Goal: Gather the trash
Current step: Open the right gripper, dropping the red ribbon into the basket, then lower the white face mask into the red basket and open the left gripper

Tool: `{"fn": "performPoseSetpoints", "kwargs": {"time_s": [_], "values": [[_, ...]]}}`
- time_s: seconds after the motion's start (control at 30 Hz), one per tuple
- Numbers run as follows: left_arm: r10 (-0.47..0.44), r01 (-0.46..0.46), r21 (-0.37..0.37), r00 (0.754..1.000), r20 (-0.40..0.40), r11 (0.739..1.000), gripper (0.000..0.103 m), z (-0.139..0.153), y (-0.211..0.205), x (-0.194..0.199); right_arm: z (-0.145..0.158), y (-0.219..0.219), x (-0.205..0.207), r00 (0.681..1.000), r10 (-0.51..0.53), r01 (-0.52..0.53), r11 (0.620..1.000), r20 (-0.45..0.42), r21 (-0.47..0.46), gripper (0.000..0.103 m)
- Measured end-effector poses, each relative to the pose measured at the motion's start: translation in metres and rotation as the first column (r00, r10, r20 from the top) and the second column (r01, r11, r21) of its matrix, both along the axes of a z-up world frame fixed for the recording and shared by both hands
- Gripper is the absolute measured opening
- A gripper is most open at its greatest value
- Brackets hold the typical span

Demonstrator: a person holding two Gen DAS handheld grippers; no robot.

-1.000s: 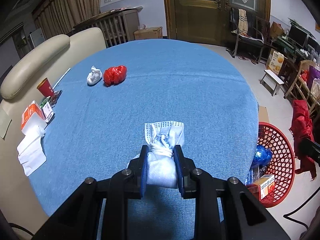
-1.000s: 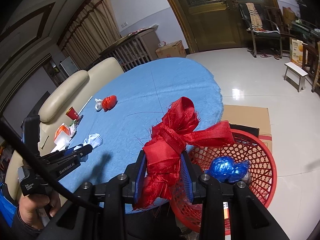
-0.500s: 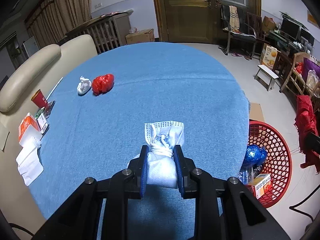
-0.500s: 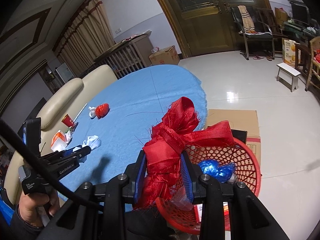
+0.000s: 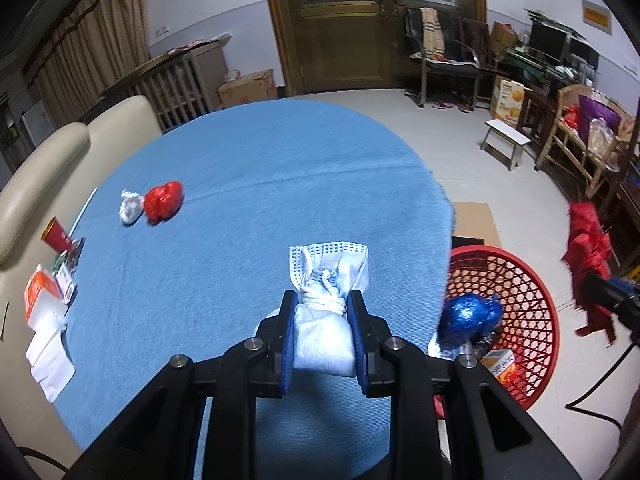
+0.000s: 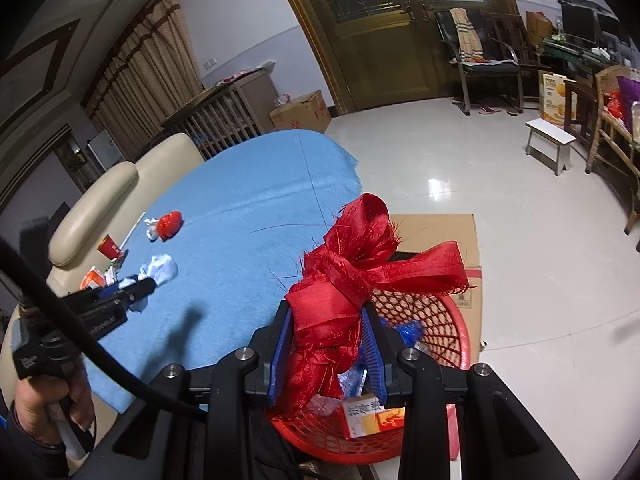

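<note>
My left gripper (image 5: 323,312) is shut on a bundle of white cloth with a face mask (image 5: 326,280), held above the blue tablecloth (image 5: 260,184) near its right edge. My right gripper (image 6: 326,328) is shut on a red ribbon bow (image 6: 352,272), held over the red mesh basket (image 6: 452,320) on the floor. In the left wrist view the basket (image 5: 520,292) holds a blue foil wad (image 5: 470,316) and a small box (image 5: 498,362). A red crumpled bag (image 5: 162,202) and a white wad (image 5: 130,210) lie on the table's far left.
A red cup (image 5: 56,236), small boxes (image 5: 40,292) and white tissues (image 5: 50,356) sit at the table's left edge beside a cream sofa (image 5: 48,152). Flat cardboard (image 6: 440,236) lies behind the basket. A stool (image 5: 506,146) and chairs stand on the floor at the right.
Both grippers have moved right with their loads. The left gripper is now nearer the table's right edge, with more of the basket in its view; the right gripper is now over the basket.
</note>
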State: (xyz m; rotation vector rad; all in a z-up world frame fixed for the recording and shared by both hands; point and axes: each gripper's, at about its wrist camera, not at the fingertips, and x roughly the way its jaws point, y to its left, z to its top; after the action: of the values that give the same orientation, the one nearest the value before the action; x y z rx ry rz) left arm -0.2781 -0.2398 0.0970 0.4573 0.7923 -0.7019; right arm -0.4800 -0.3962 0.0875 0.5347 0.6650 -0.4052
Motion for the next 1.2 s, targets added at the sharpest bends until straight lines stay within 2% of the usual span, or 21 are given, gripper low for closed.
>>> {"fn": "performPoseSetpoints", "kwargs": {"time_s": [0.4,0.63,0.87,0.9,0.93,0.97,1.2], "values": [[-0.121,0.121,0.024,0.993,-0.003,0.992,0.026,-0.005,-0.04,-0.034,-0.032,-0.02,-0.01,0.998,-0.031,0.035,0.997,-0.063,0.067,0.036],[-0.156,0.156,0.041,0.988,-0.002,0.987,0.026,-0.007,-0.053,-0.043,-0.052,-0.029,-0.01,0.994,-0.031,0.042,0.993,-0.107,0.106,0.036],[-0.178,0.178,0.057,0.984,-0.001,0.982,0.026,-0.011,-0.062,-0.051,-0.061,-0.031,-0.008,0.992,-0.019,0.032,0.994,-0.126,0.107,0.039],[-0.18,0.18,0.058,0.984,-0.001,0.982,0.026,-0.011,-0.063,-0.052,-0.063,-0.031,-0.006,0.99,-0.021,0.036,0.993,-0.136,0.108,0.044],[-0.182,0.182,0.059,0.983,-0.002,0.982,0.026,-0.011,-0.064,-0.053,-0.064,-0.032,-0.006,0.99,-0.023,0.039,0.993,-0.142,0.113,0.054],[-0.183,0.183,0.06,0.983,-0.001,0.981,0.026,-0.012,-0.065,-0.054,-0.065,-0.033,-0.006,0.989,-0.028,0.045,0.992,-0.144,0.119,0.072],[-0.189,0.189,0.069,0.982,-0.008,0.98,0.026,-0.015,-0.068,-0.054,-0.055,-0.035,-0.014,0.993,-0.044,0.056,0.992,-0.107,0.111,0.073]]}}
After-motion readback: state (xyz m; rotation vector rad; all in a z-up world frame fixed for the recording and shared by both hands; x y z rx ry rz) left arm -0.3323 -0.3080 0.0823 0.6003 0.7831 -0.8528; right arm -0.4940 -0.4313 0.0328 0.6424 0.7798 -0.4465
